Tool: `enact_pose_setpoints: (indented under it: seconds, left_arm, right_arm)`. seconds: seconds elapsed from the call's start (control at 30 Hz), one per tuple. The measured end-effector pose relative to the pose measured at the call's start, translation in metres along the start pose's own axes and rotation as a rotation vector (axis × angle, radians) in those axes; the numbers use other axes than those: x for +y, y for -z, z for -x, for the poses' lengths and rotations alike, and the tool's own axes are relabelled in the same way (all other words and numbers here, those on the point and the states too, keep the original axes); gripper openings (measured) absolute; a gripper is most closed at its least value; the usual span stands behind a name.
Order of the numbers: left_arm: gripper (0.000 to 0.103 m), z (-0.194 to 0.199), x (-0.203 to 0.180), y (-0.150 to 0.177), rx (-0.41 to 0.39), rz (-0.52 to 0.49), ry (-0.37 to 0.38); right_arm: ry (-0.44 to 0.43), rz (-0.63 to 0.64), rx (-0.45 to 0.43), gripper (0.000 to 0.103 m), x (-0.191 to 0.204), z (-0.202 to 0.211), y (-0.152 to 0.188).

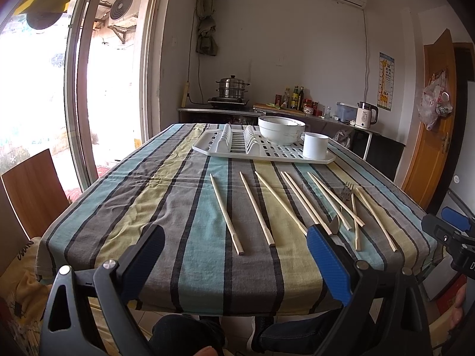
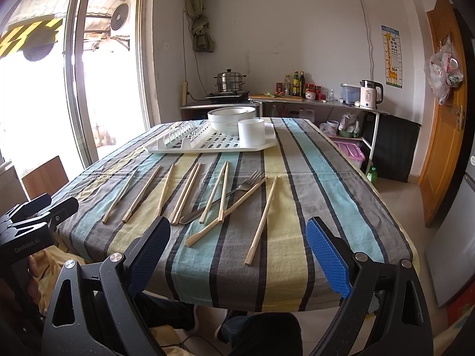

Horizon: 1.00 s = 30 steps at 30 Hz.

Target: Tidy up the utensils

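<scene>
Several wooden chopsticks [image 1: 227,213] [image 2: 261,222] lie spread across the striped tablecloth, with a metal fork [image 1: 346,194] [image 2: 234,191] among them, partly under crossed sticks. Behind them sits a white drying rack [image 1: 225,151] [image 2: 207,146] holding white bowls [image 1: 280,129] [image 2: 230,117] and a white cup [image 1: 315,145] [image 2: 251,133]. My left gripper [image 1: 236,252] hangs open at the table's near edge, nothing between its fingers. My right gripper [image 2: 237,243] is open too, near the front edge, close to the rightmost chopstick. Each gripper shows in the other's view, the right one [image 1: 454,231] and the left one [image 2: 35,216].
A wooden chair [image 1: 32,190] stands left of the table by the glass door. A counter at the back carries a steamer pot [image 1: 231,87], bottles and a kettle [image 1: 366,114]. An orange door [image 2: 445,112] is on the right. The person's legs [image 1: 267,335] are under the table edge.
</scene>
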<state>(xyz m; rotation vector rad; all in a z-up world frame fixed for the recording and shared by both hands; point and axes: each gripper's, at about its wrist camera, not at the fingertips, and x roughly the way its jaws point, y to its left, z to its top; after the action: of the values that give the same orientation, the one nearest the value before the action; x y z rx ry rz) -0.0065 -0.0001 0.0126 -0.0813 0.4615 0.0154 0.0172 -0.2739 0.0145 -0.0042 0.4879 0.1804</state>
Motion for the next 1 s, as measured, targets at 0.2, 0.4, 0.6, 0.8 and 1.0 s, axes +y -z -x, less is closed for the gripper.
enact_pose_setpoints:
  seconds: [0.2, 0.4, 0.6, 0.8, 1.0]
  left_arm:
    - [0.098, 0.0, -0.0001, 0.0006, 0.0, 0.0, -0.001]
    - [0.098, -0.0002, 0.0006, 0.0, -0.001, 0.001, -0.001]
    - [0.098, -0.0003, 0.0015, -0.0009, -0.003, -0.002, -0.005]
    - [0.098, -0.0003, 0.0016, -0.0011, -0.003, -0.003, -0.006]
    - [0.098, 0.0, 0.0025, -0.0019, -0.004, -0.003, -0.007]
  right_arm:
    - [-0.001, 0.001, -0.002, 0.093, 0.0002, 0.0002, -0.0007]
    - [-0.001, 0.0, -0.001, 0.093, 0.0004, -0.0003, -0.0007]
    - [-0.002, 0.0, -0.002, 0.093, 0.0003, 0.0, -0.0008]
    - [-0.001, 0.0, -0.003, 0.093, 0.0002, 0.0, -0.0004]
    - [-0.001, 0.0, -0.003, 0.093, 0.0008, -0.0003, -0.0013]
